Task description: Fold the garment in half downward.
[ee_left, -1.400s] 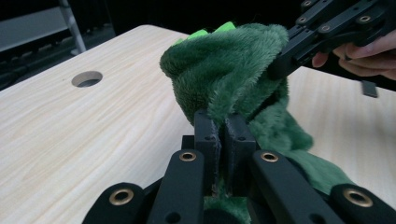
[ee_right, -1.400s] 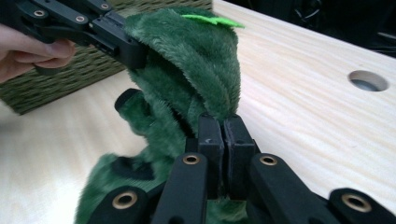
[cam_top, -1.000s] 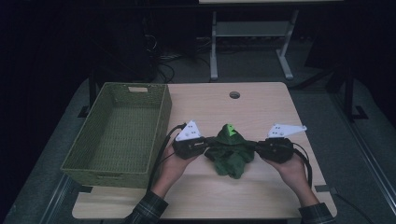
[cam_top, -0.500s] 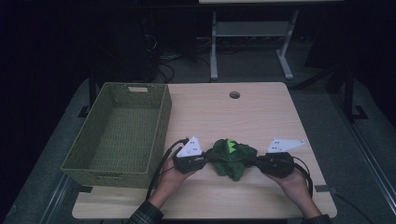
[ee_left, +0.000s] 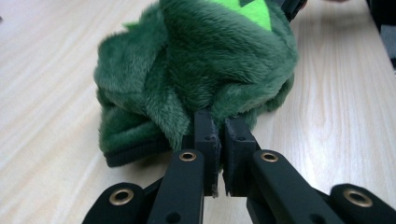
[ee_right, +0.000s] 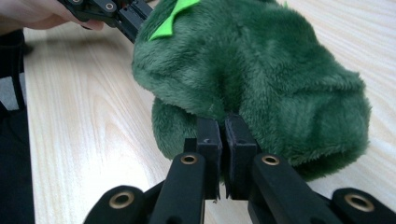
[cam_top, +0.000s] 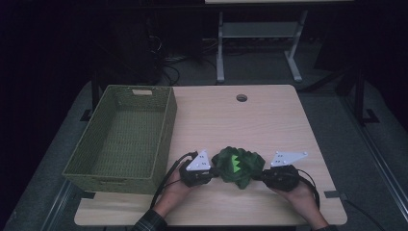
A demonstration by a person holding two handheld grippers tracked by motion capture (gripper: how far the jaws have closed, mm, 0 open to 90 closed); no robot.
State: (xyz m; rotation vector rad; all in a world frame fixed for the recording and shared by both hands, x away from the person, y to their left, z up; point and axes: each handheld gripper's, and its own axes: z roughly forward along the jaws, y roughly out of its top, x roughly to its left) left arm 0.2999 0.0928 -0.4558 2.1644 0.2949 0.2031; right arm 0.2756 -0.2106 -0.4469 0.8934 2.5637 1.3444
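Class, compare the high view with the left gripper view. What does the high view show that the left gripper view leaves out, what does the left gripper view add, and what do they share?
High view alone: the green woven basket at the table's left, the round hole near the table's far edge, the floor beyond, and both forearms.

Left gripper view alone: up close, the left gripper with its fingers pinched on a fold of fur, and a dark ribbed hem lying on the wood.

Both: the green plush garment with its bright green patch, on the wooden table.

Pale wooden table (cam_top: 269, 120); green wicker basket (cam_top: 122, 137) left; green plush garment (cam_top: 239, 166) near front edge.
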